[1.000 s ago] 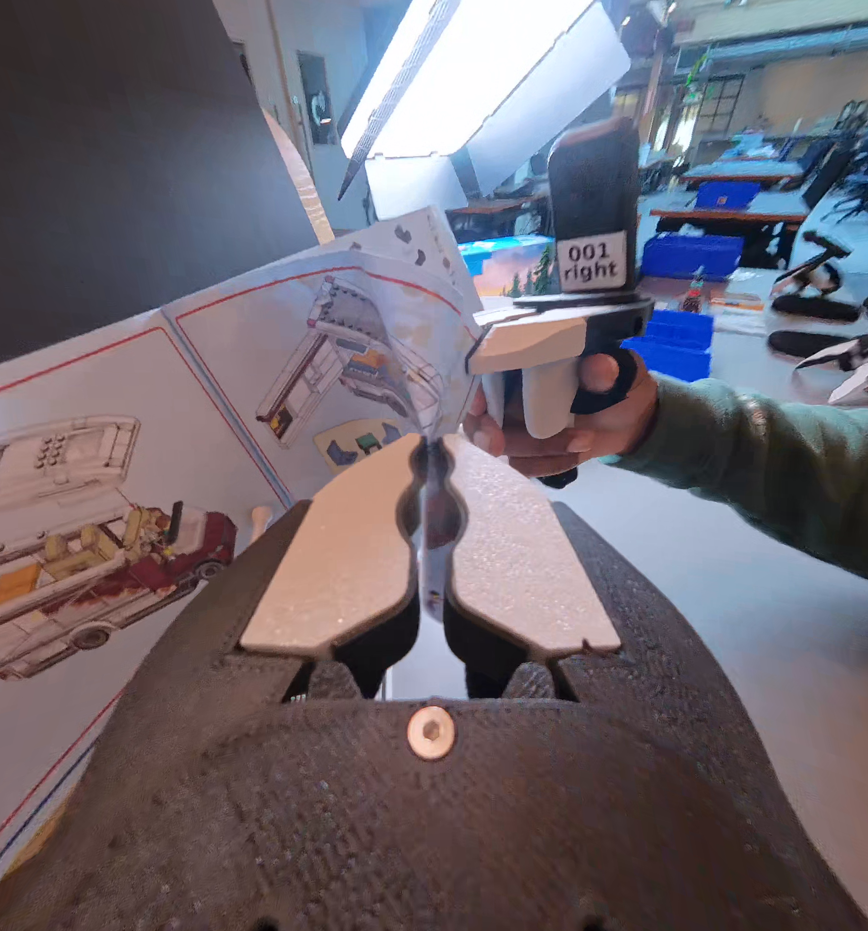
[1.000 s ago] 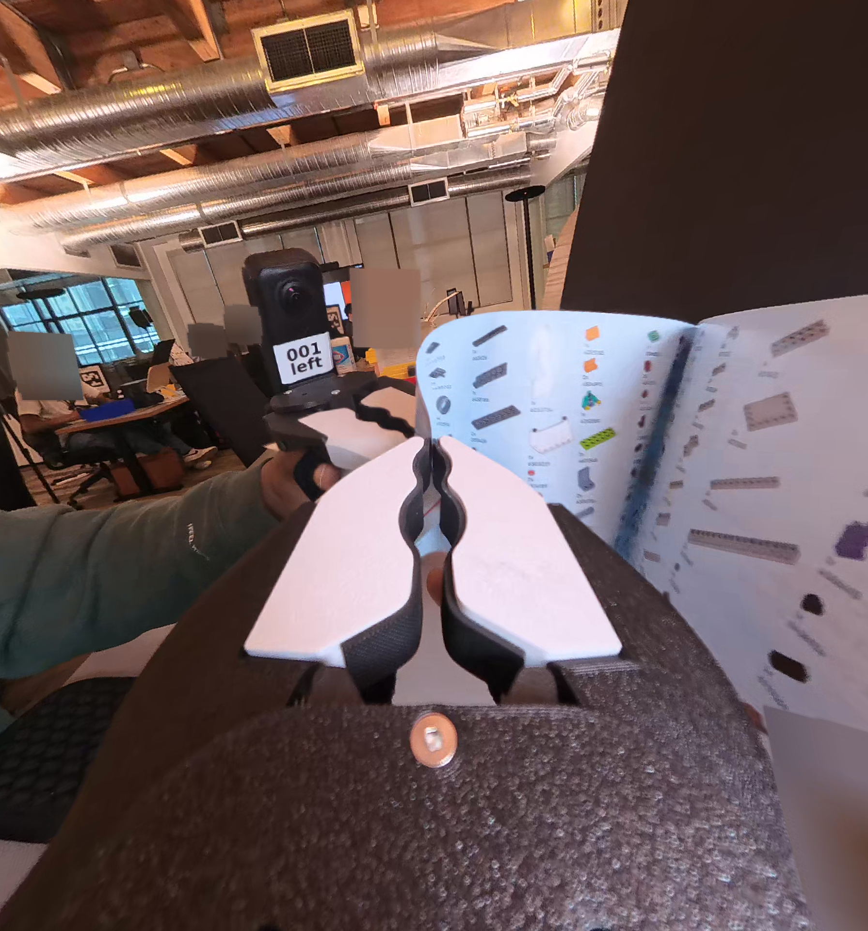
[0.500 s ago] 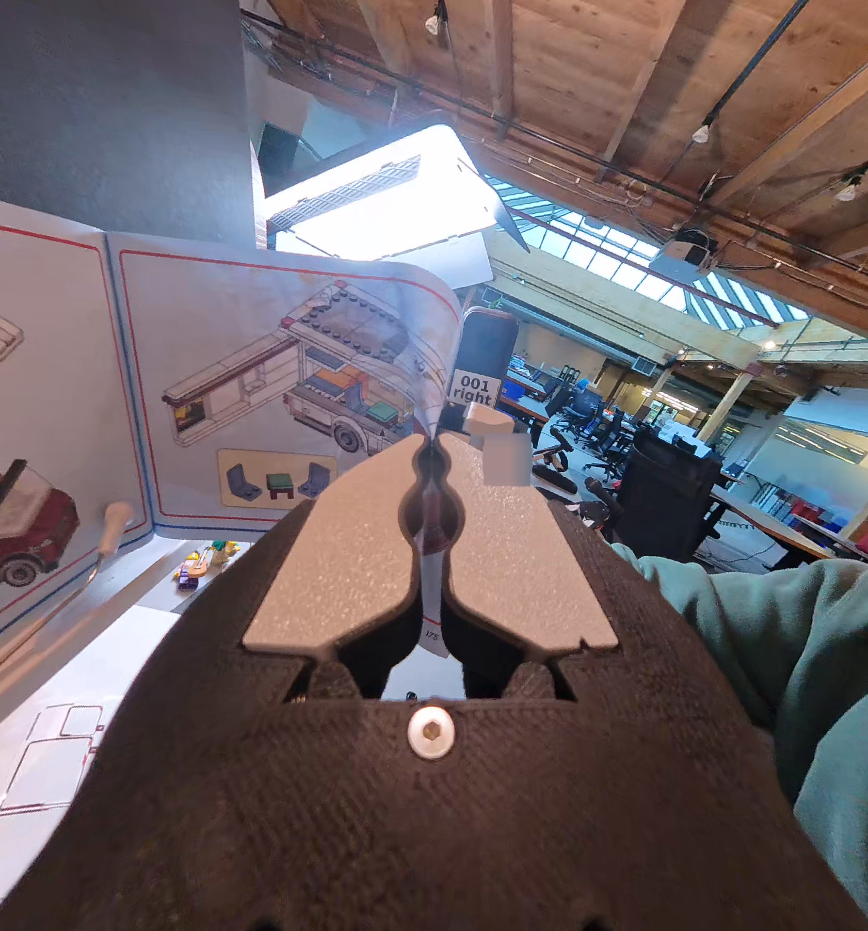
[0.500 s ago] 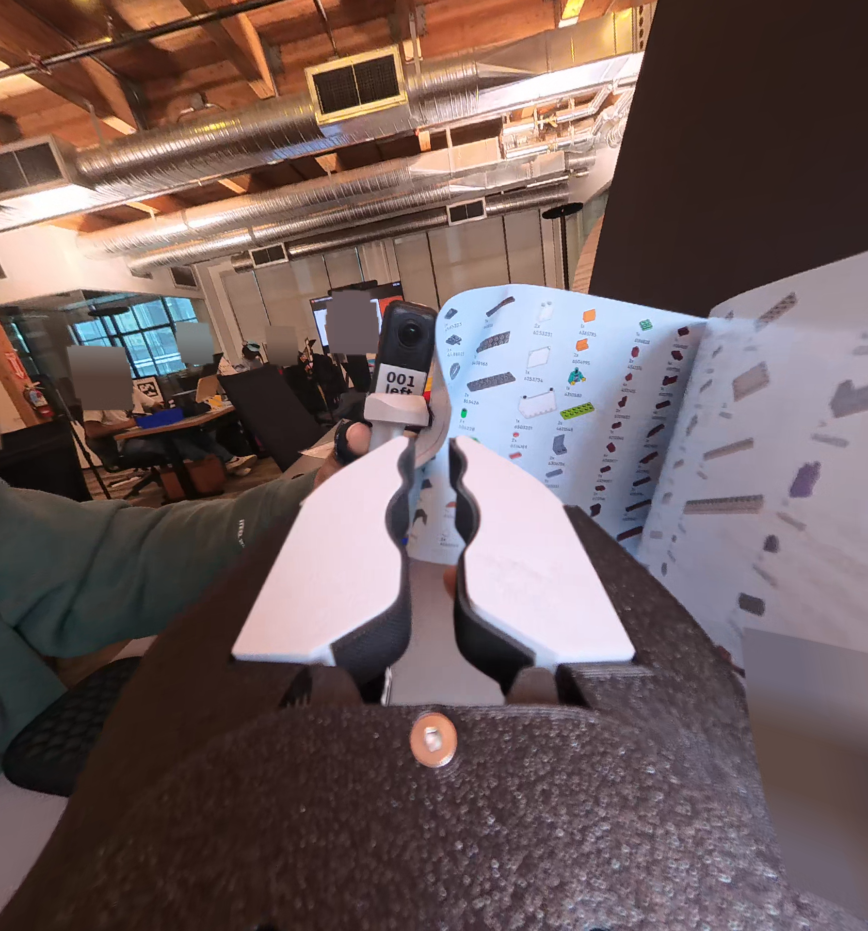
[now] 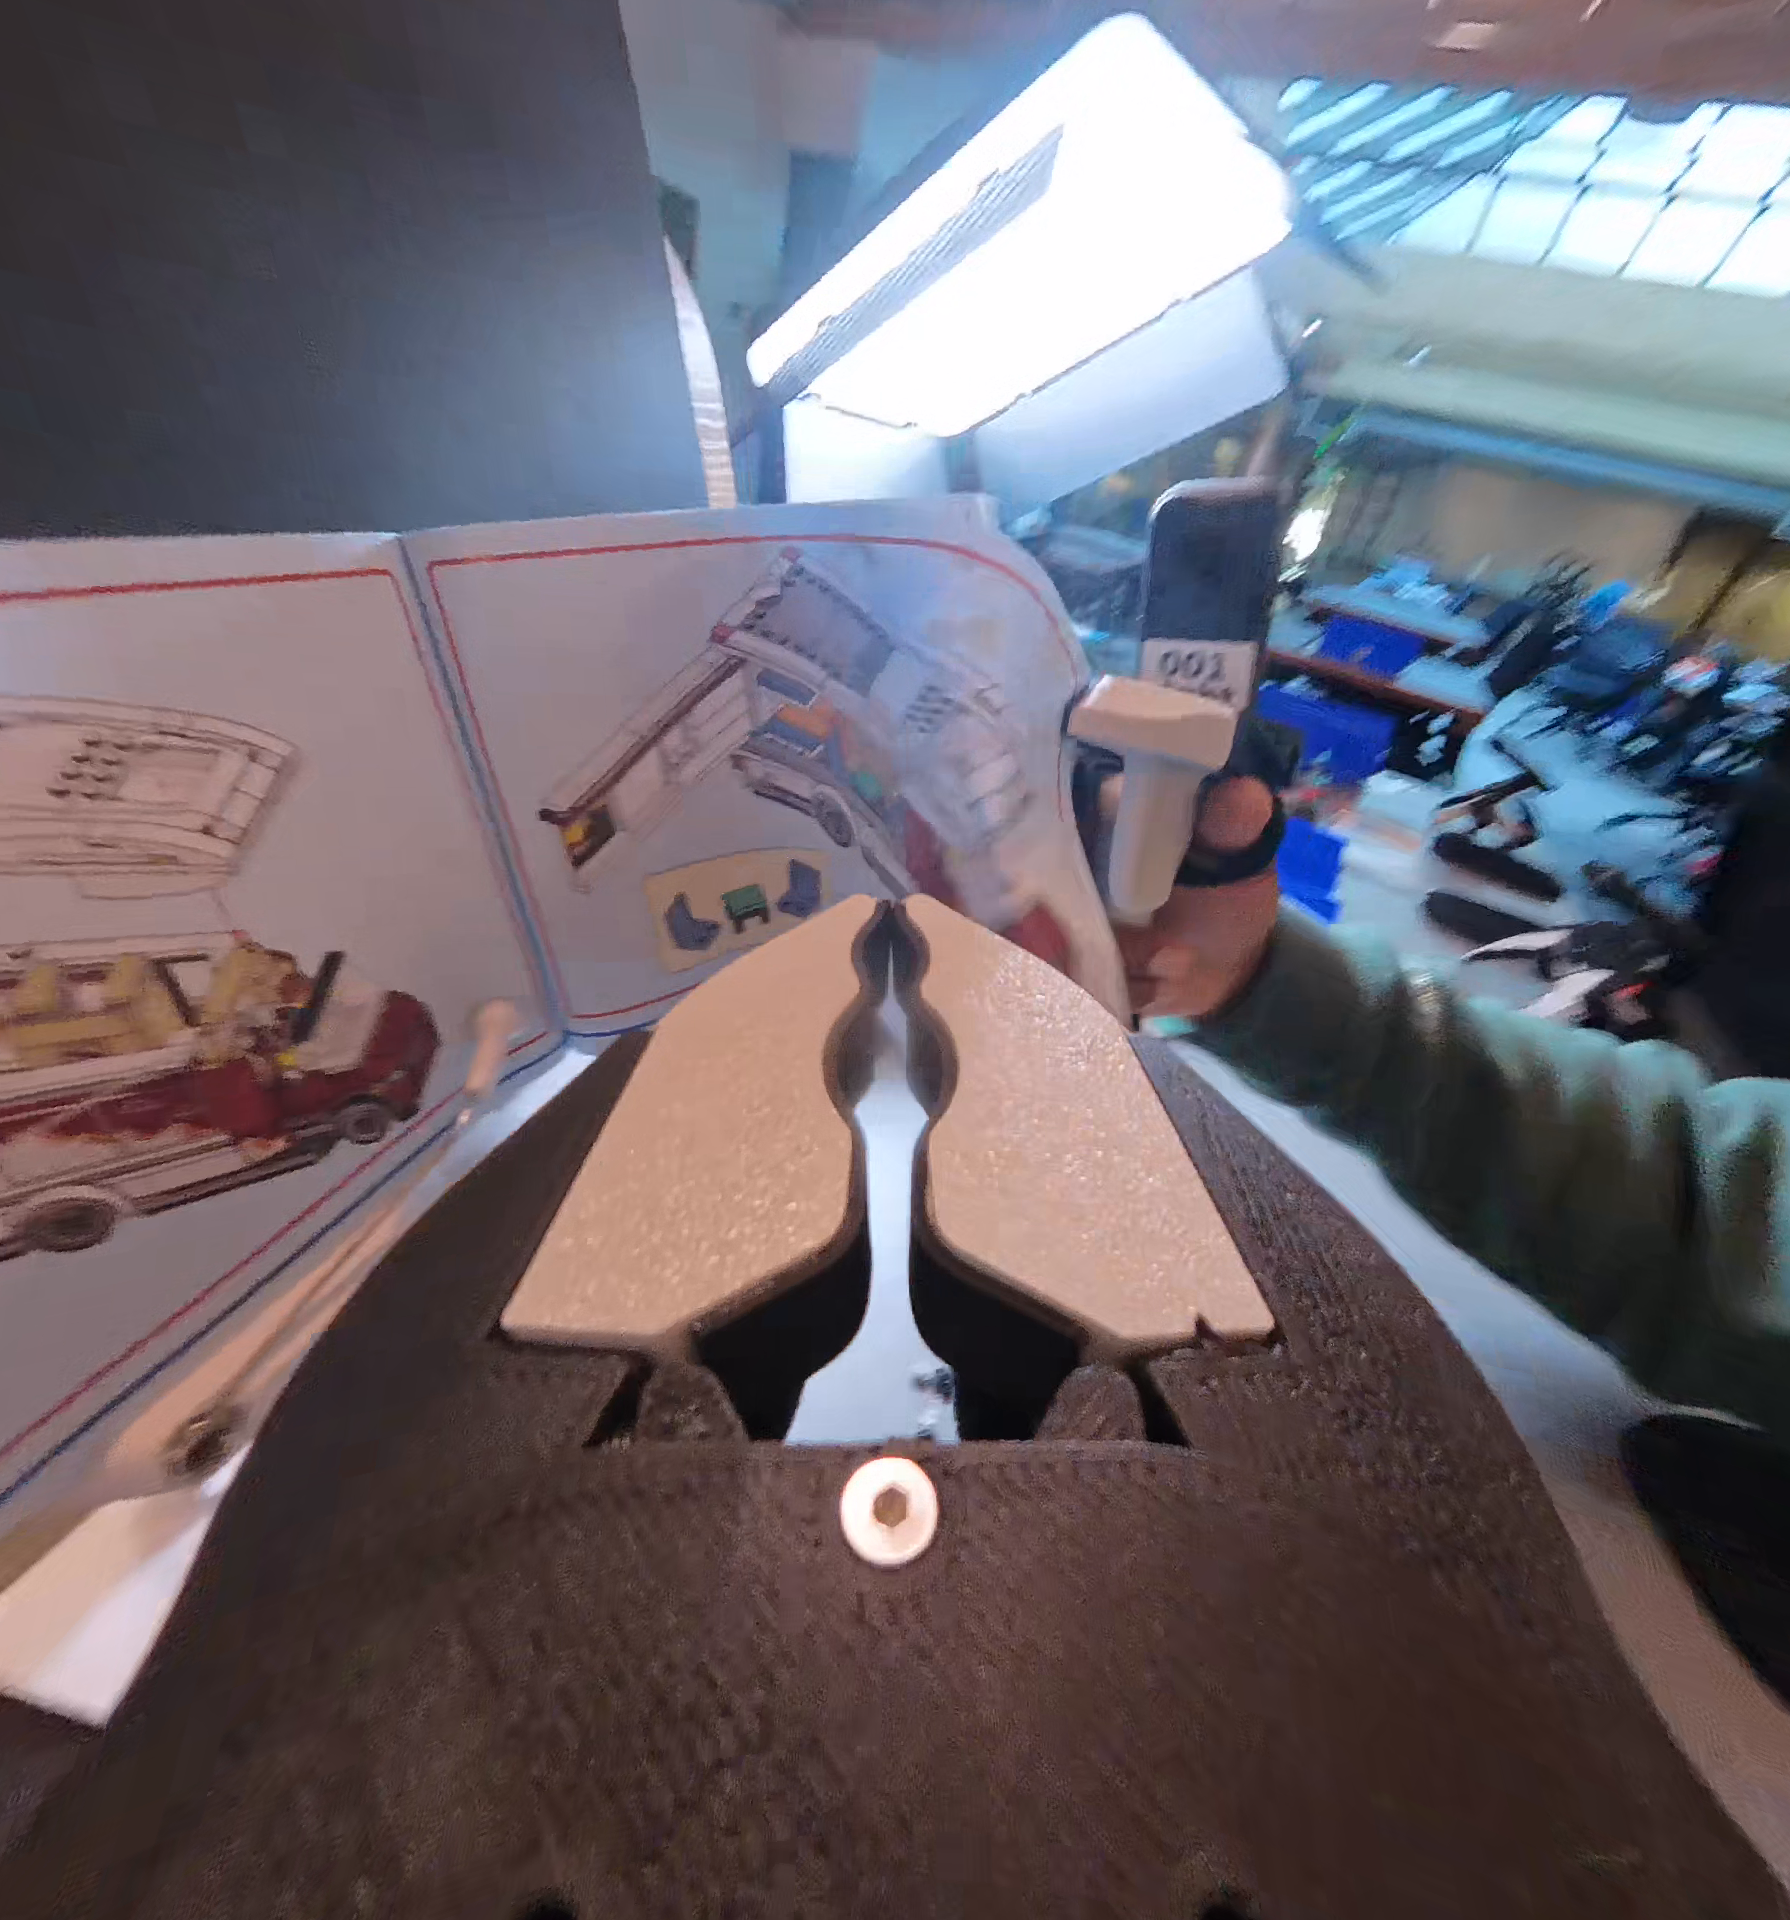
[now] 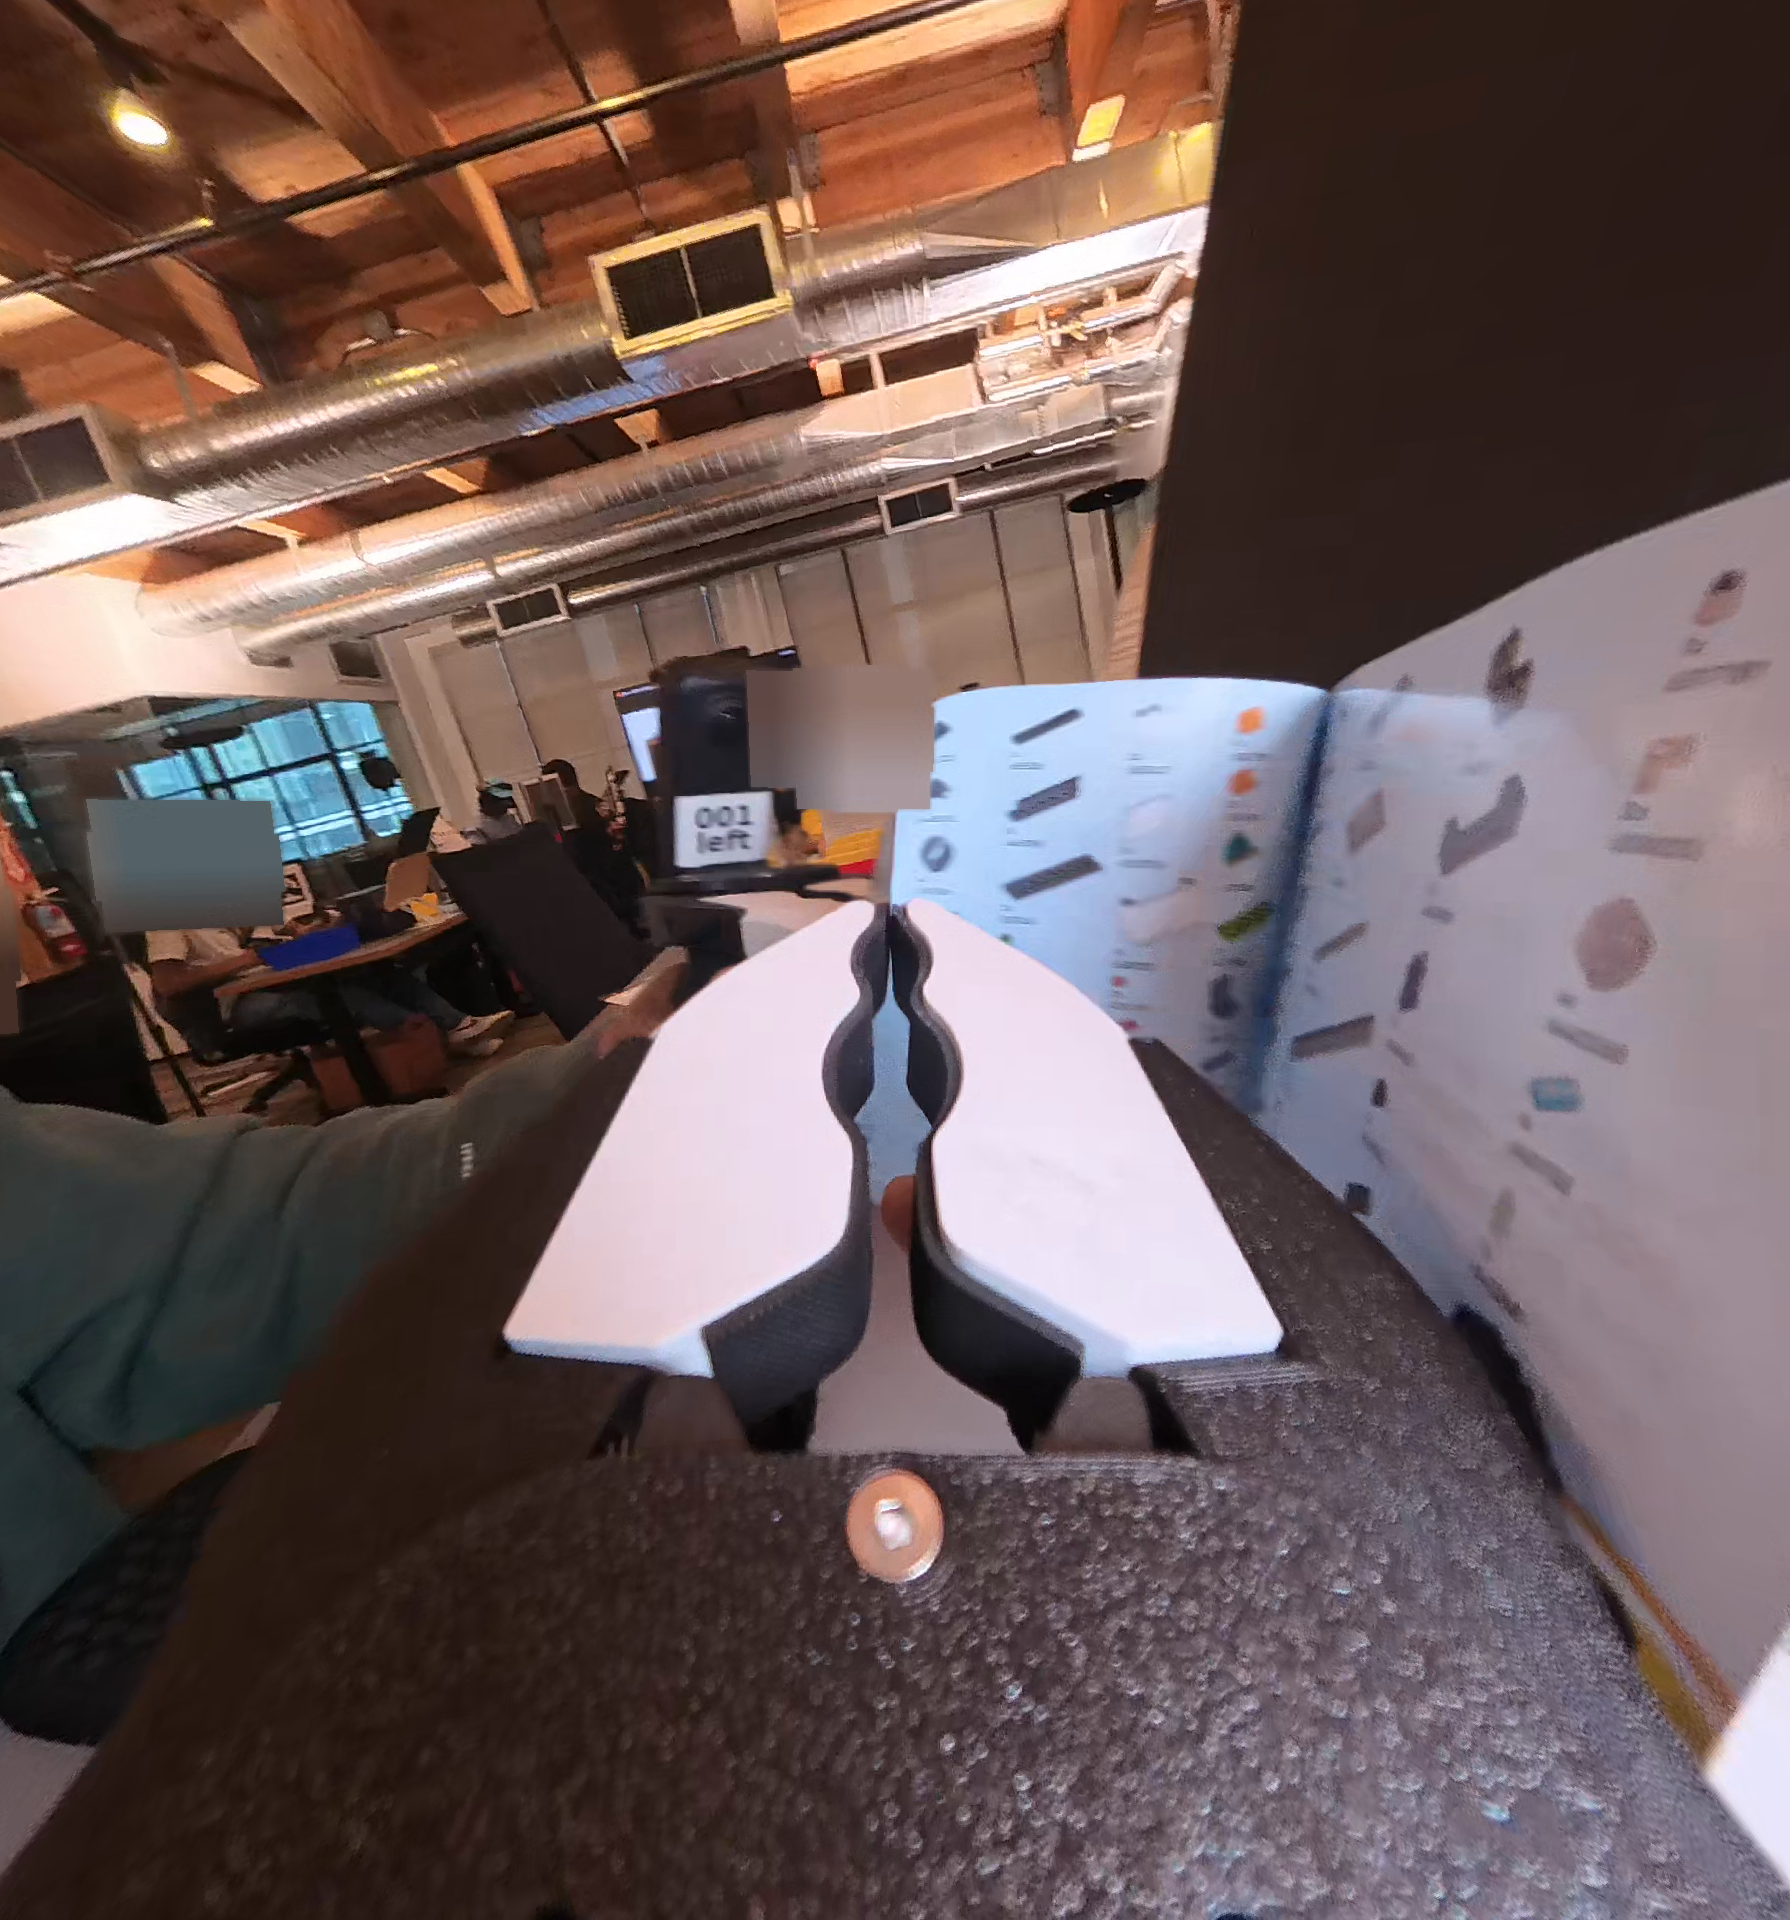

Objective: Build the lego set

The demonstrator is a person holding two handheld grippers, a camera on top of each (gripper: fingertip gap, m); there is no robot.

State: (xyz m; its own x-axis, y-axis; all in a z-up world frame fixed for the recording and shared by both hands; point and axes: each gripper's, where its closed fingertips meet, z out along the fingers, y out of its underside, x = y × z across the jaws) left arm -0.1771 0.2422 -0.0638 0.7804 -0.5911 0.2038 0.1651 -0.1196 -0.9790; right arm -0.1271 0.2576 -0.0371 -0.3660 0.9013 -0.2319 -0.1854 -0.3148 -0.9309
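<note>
— Left gripper [image 5: 893, 909]?
— We see it clamped on the curling page [image 5: 870, 707] of the open booklet [image 5: 195, 831].
— Right gripper [image 6: 889, 912]?
— Closed too, on that page's edge.

Bright overhead light panel [image 5: 1016, 239] glaring, motion blur throughout, wide-angle edge distortion

Wrist cameras face each other, perhaps; share booklet [image 5: 662, 727].
</note>
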